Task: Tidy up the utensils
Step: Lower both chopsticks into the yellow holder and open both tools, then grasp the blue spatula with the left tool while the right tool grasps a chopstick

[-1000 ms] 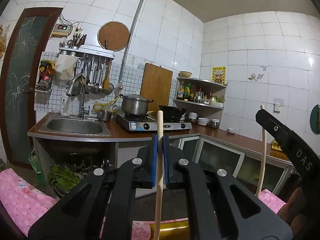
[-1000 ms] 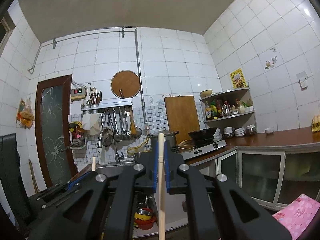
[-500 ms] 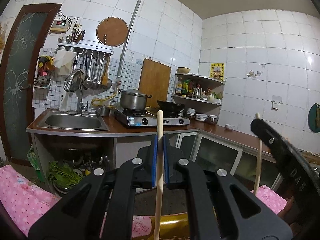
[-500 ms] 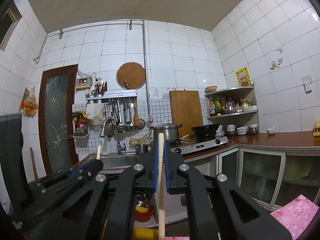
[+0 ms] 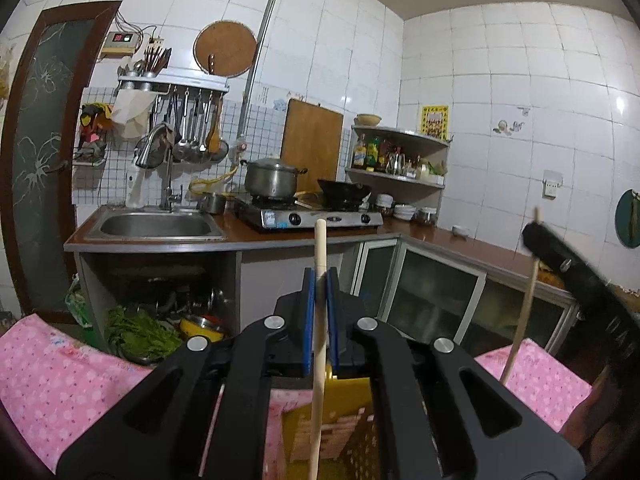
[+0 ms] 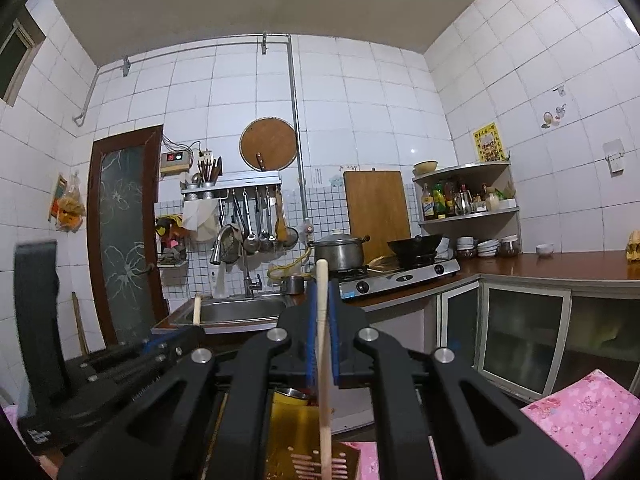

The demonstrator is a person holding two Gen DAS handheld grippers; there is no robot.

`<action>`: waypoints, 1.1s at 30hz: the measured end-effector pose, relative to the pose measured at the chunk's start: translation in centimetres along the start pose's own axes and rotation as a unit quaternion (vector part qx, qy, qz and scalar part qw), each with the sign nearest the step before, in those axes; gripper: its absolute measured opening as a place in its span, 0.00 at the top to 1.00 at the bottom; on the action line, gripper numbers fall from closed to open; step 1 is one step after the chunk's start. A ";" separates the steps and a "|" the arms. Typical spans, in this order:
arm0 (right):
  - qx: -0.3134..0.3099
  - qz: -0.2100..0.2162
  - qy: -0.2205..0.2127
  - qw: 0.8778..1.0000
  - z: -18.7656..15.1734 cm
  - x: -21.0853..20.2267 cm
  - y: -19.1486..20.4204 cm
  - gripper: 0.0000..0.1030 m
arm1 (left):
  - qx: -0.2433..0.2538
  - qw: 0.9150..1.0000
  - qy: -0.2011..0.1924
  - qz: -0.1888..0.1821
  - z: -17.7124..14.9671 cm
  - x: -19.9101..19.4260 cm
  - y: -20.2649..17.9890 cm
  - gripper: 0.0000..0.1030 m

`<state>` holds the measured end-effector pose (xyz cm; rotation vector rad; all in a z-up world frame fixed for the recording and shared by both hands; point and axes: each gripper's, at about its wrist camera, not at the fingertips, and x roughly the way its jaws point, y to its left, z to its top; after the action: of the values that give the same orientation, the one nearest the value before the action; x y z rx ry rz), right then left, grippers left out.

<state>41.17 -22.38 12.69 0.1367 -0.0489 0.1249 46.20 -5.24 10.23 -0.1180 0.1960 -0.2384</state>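
**Tongs lower two chopsticks toward the yellow holder**

Left tongs (image 5: 320,320) clench one pale wooden chopstick (image 5: 319,344) upright; right tongs (image 6: 322,336) clench another (image 6: 323,360). Below waits a slotted yellow plastic holder (image 5: 340,432) on the pink-clothed bench (image 5: 60,384). Best keep both sticks vertical, descending slowly over the opening.

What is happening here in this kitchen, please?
A person holds a claw in each hand, and each one is shut on a single wooden chopstick standing upright. The left claw grips one chopstick, the right claw grips another chopstick. Both hang above a yellow slotted basket that sits low on a pink flowered cloth. Neither chopstick is released yet.
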 end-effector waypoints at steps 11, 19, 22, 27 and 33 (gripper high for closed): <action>-0.006 -0.013 0.002 1.000 -0.4 0.0 0.0 0.94 | 0.002 1.000 0.017 0.011 -1.6 -1.0 0.3 0.96; 0.001 -0.014 0.061 0.998 -3.8 0.0 -0.8 0.94 | 0.006 0.999 0.046 0.016 -3.1 -1.1 0.6 0.96; -0.005 -0.023 0.078 0.997 -4.8 -0.2 -0.8 0.94 | 0.007 0.998 0.055 0.021 -3.3 -1.4 0.7 0.96; 0.005 -0.034 0.119 0.992 -5.7 -0.4 -1.2 0.94 | 0.013 0.997 0.078 0.021 -3.8 -2.5 0.5 0.95; 0.018 -0.034 0.164 0.986 -5.5 -1.8 -1.6 0.47 | 0.007 0.997 0.073 0.036 -3.4 -5.8 0.6 0.51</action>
<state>39.82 -23.38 6.93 0.1532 0.2873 0.0792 40.15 -3.56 7.87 -0.0784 0.3439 -0.1771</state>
